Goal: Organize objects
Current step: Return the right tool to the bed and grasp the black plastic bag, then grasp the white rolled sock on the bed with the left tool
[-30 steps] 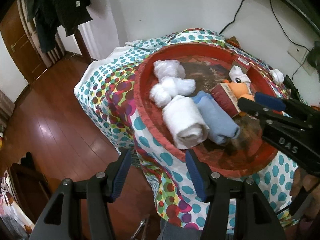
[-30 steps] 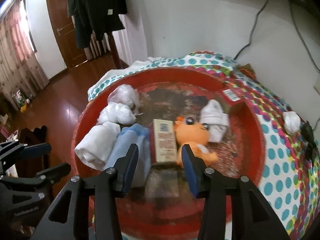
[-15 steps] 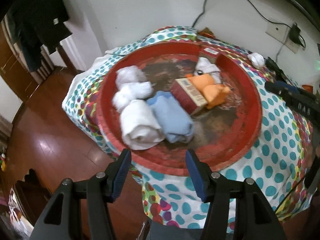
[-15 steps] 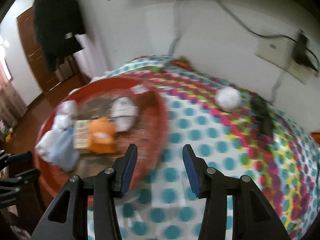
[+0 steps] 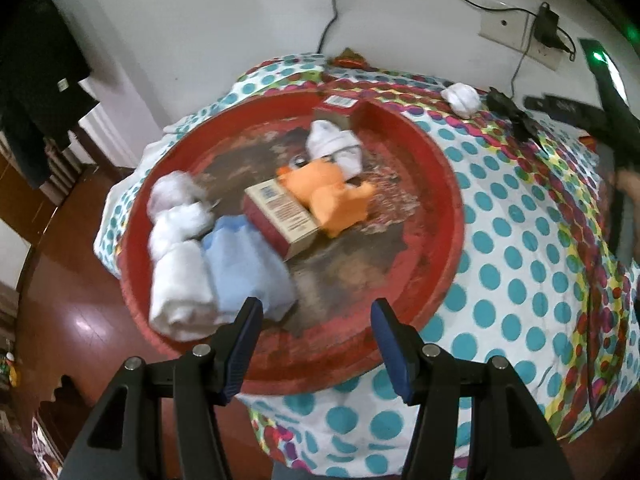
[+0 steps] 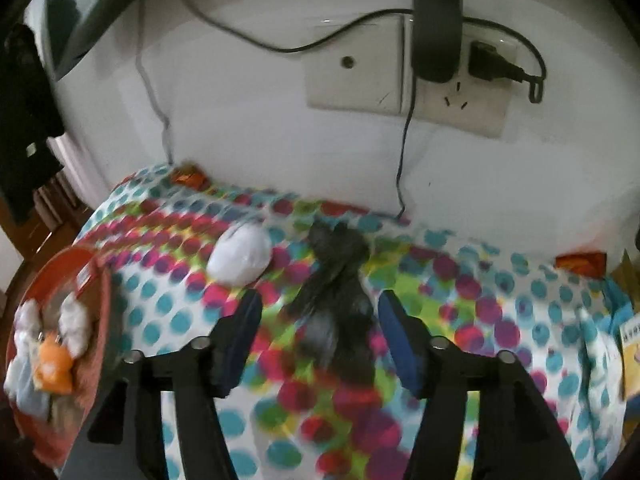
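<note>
A round red tray (image 5: 448,208) lies on a polka-dot tablecloth. It holds a white rolled towel (image 5: 180,280), a blue rolled towel (image 5: 244,268), a red box (image 5: 280,216), an orange plush toy (image 5: 332,196) and white bundles (image 5: 336,144). My left gripper (image 5: 316,328) hovers open over the tray's near rim, nothing between its fingers. My right gripper (image 6: 318,320) hangs above a black crumpled thing (image 6: 340,300) on the cloth, its jaws opening and not touching it. A white ball of cloth (image 6: 240,256) lies left of the black thing. The tray (image 6: 100,300) shows at far left.
The table stands against a white wall with a socket plate (image 6: 404,76), a black plug adapter (image 6: 438,24) and hanging cables. Wooden floor (image 5: 72,280) lies left of the table. An orange wrapper (image 6: 580,262) and a yellow-blue packet (image 6: 632,344) sit at the right edge.
My right gripper swung right, away from the tray to above the black thing, and its jaws widened. My left gripper shifted right along the tray's near rim, staying open.
</note>
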`<state>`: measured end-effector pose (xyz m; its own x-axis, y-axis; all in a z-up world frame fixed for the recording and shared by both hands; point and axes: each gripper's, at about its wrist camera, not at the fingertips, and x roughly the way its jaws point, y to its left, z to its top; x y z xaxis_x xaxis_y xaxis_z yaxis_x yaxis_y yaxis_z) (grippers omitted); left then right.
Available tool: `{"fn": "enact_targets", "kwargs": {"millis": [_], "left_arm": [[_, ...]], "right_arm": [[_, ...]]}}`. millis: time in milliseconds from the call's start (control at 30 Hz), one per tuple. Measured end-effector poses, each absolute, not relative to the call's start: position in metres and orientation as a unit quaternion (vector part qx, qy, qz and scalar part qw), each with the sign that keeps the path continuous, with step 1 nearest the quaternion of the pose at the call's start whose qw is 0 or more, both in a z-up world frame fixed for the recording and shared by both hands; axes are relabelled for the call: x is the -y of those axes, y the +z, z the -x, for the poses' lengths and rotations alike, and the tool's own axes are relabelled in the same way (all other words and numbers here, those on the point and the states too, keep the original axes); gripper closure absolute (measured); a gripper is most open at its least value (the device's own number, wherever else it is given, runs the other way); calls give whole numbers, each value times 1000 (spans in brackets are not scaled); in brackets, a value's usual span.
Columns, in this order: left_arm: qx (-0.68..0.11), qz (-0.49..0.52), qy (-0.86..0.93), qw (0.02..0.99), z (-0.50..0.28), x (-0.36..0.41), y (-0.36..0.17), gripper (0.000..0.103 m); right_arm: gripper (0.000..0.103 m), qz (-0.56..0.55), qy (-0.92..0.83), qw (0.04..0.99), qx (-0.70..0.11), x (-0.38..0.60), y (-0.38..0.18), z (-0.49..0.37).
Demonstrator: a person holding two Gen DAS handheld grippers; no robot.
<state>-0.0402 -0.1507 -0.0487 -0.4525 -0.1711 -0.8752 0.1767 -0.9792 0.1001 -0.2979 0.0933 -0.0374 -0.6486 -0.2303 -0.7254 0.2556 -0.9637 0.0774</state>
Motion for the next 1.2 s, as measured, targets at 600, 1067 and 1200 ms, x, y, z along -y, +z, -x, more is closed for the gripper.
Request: {"fn": "enact_targets", "kwargs": {"millis": [600, 1067, 1200], "left_arm": [[57, -523, -849, 49, 110, 93, -58, 45], [67, -503, -861, 10, 163, 29, -58, 45], [44, -500, -865, -3, 187, 19, -57, 45]], "right_arm": [[65, -426, -892, 136, -64, -67, -92, 365], [69, -426, -891, 149, -40, -132, -94, 282], [69, -433, -889, 151, -20, -157, -96, 258]]}}
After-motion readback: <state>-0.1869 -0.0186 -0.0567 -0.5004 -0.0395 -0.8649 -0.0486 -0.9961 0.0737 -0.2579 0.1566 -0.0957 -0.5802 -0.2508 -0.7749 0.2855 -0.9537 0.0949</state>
